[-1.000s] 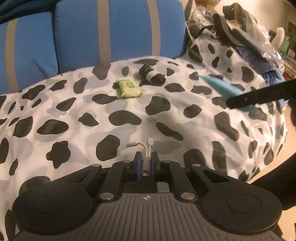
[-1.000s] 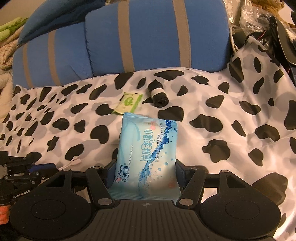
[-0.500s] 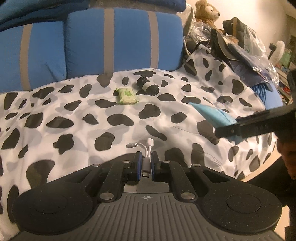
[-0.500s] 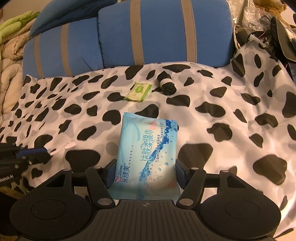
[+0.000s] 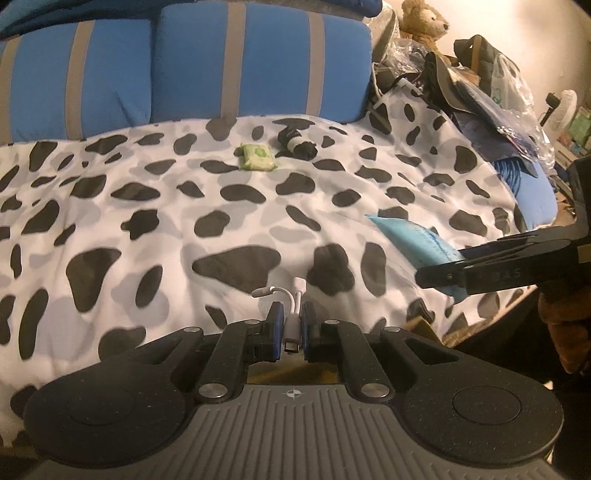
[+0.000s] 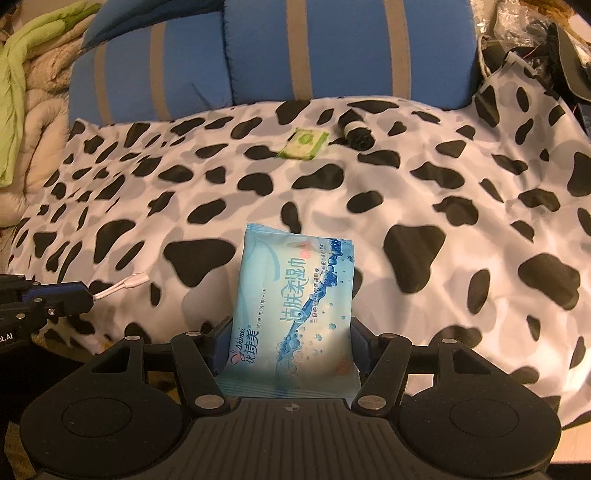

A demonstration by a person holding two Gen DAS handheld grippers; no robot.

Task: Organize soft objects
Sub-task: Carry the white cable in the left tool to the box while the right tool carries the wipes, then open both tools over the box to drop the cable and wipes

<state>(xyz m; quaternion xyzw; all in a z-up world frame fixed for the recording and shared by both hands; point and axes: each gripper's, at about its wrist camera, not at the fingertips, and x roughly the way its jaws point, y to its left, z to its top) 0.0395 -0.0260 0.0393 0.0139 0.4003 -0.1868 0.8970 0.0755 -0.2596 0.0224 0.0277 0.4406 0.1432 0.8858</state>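
My left gripper (image 5: pixel 291 314) is shut on a white cable adapter (image 5: pixel 290 295), held over the near part of the cow-print blanket (image 5: pixel 147 206). My right gripper (image 6: pixel 291 332) is shut on a light blue wet-wipe pack (image 6: pixel 295 306), its pads pressing the pack's two sides. From the left wrist view that pack (image 5: pixel 410 240) shows at the right, clamped in the right gripper (image 5: pixel 461 275). In the right wrist view the left gripper (image 6: pixel 55 299) sits at the left edge with the adapter (image 6: pixel 125 284) sticking out. Far back on the blanket lie a small green tissue pack (image 5: pixel 256 157) (image 6: pixel 303 143) and a black rolled bundle with a white band (image 5: pixel 297 146) (image 6: pixel 356 133).
Blue cushions with grey stripes (image 5: pixel 184 66) (image 6: pixel 332 48) line the back of the blanket. A heap of bags, plastic and a teddy bear (image 5: pixel 423 22) crowds the far right. Beige and green bedding (image 6: pixel 22 92) lies at the left. The blanket's edge drops off at the near right (image 5: pixel 498 306).
Both grippers have drawn back toward the near edge of the blanket, so the green pack and black bundle look farther away. Each grip is unchanged.
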